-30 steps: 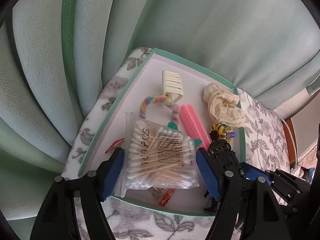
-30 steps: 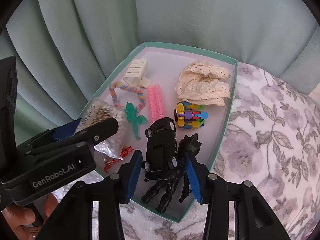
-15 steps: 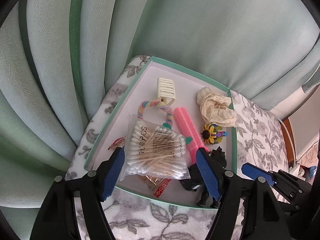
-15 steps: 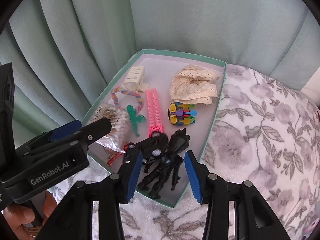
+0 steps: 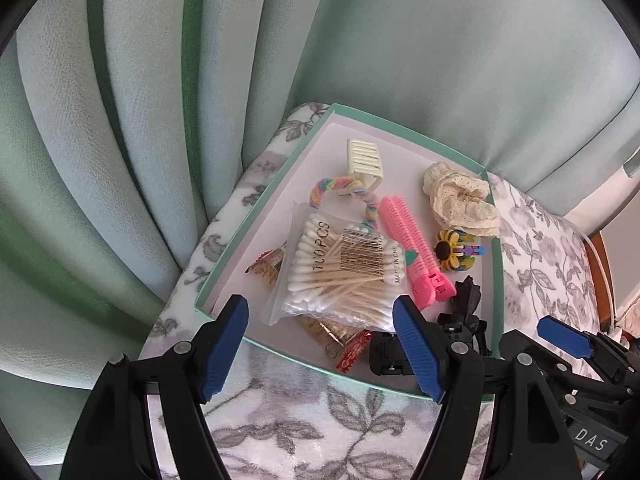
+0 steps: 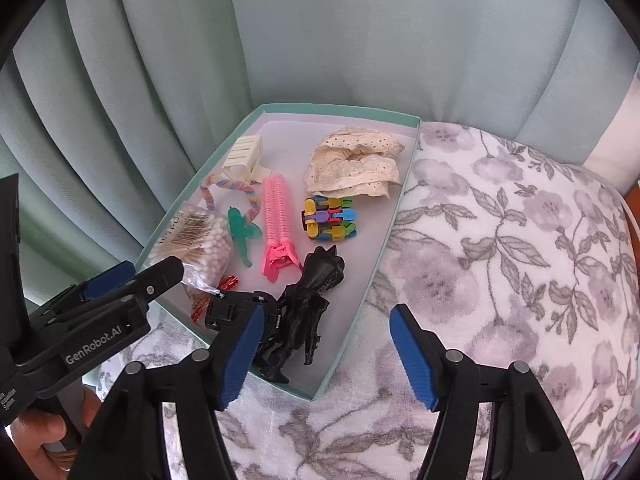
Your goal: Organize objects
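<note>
Sitting in the tray: a shallow teal-rimmed cardboard tray with a white floor (image 6: 362, 292) rests on a floral grey-and-white plush blanket (image 6: 500, 248), pushed up against pale green curtains (image 6: 320, 32).
Black toys: a glossy black plastic figure (image 6: 308, 304) lies at the tray's near end, and a small black toy car (image 6: 232, 310) sits touching it on its left.
Pink roller: a pink ridged hair roller clip (image 6: 276, 216) lies lengthwise mid-tray, just beyond the figure.
Colour toy: a multicoloured plastic link toy (image 6: 330, 218) sits just right of the roller, a yellow flower face showing on it in the left view (image 5: 452, 248).
Lace: a cream lace scrunchie (image 6: 354, 166) is bunched at the far right corner.
Far left: a cream slatted claw clip (image 5: 364, 162) touches a pastel rainbow braided hair loop (image 5: 340, 186).
Swabs: a clear bag of wooden cotton swabs (image 5: 344, 276) lies on the left half, over red-and-gold foil wrappers (image 5: 348, 344); a green plastic figurine (image 6: 240, 232) sits between bag and roller.
Left gripper: left gripper (image 5: 320, 332) hovers over the tray's near edge, blue pads (image 5: 224, 344) spread wide, nothing between them.
Right gripper: right gripper (image 6: 328, 352) hangs above the near right corner, pads (image 6: 412, 356) spread, empty.
Hand: a person's hand (image 6: 44, 436) grips the left handle.
</note>
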`<action>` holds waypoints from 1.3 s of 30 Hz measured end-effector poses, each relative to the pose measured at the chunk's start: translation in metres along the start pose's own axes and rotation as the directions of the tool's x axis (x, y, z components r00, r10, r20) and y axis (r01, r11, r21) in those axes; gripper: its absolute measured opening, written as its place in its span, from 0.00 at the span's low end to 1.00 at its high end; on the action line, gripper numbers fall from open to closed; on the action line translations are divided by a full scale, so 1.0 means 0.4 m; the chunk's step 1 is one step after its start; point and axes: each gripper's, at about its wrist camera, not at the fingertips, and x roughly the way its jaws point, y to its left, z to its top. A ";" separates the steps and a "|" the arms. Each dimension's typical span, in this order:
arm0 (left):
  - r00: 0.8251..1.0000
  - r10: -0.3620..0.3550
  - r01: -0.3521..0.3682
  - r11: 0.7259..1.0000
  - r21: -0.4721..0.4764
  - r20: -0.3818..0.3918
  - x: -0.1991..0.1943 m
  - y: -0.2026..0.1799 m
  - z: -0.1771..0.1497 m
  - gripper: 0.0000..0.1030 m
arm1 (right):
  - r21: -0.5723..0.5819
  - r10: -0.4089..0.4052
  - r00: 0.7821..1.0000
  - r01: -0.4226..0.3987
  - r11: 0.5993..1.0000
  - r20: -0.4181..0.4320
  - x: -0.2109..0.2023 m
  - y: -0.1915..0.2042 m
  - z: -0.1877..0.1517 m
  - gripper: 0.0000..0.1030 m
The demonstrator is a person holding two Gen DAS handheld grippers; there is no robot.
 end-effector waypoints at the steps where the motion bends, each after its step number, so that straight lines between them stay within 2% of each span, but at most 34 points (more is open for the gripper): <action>1: 1.000 0.006 -0.006 1.000 -0.008 0.003 0.001 0.005 -0.003 0.85 | 0.003 -0.001 1.000 0.001 1.000 0.002 0.000 -0.005 -0.001 0.77; 5: 0.999 0.028 -0.027 0.999 -0.033 0.020 0.007 0.022 -0.009 0.86 | 0.018 -0.015 1.000 0.014 1.000 0.009 0.007 -0.024 -0.001 0.90; 6: 0.999 0.040 -0.039 0.999 -0.035 0.029 0.007 0.024 -0.010 0.88 | 0.022 -0.019 1.000 0.019 1.000 0.010 0.009 -0.029 -0.001 0.94; 7: 0.998 0.056 -0.054 0.998 -0.040 0.042 0.007 0.027 -0.012 0.96 | 0.026 -0.024 1.000 0.024 0.999 0.011 0.012 -0.033 -0.001 1.00; 9: 0.995 0.076 -0.072 0.996 -0.057 0.068 0.004 0.036 -0.014 0.99 | 0.031 -0.024 0.999 0.023 0.999 0.022 0.014 -0.040 -0.001 1.00; 14: 0.994 0.087 -0.082 0.993 -0.080 0.064 0.011 0.051 -0.012 0.99 | 0.036 -0.029 0.999 0.029 0.999 0.017 0.027 -0.050 -0.002 1.00; 24: 0.993 0.091 -0.088 0.995 -0.057 0.068 -0.002 0.033 -0.013 0.99 | 0.049 -0.037 0.999 0.036 0.998 0.007 0.021 -0.055 -0.005 1.00; 32: 0.994 0.072 -0.070 0.997 -0.023 0.082 -0.058 0.000 -0.006 0.99 | 0.049 -0.059 0.997 0.057 0.997 0.046 -0.057 -0.060 -0.003 1.00; 39: 0.984 0.085 -0.098 0.992 0.080 0.154 -0.150 -0.045 0.035 0.99 | 0.072 -0.091 0.991 0.084 0.994 0.103 -0.159 -0.085 -0.005 1.00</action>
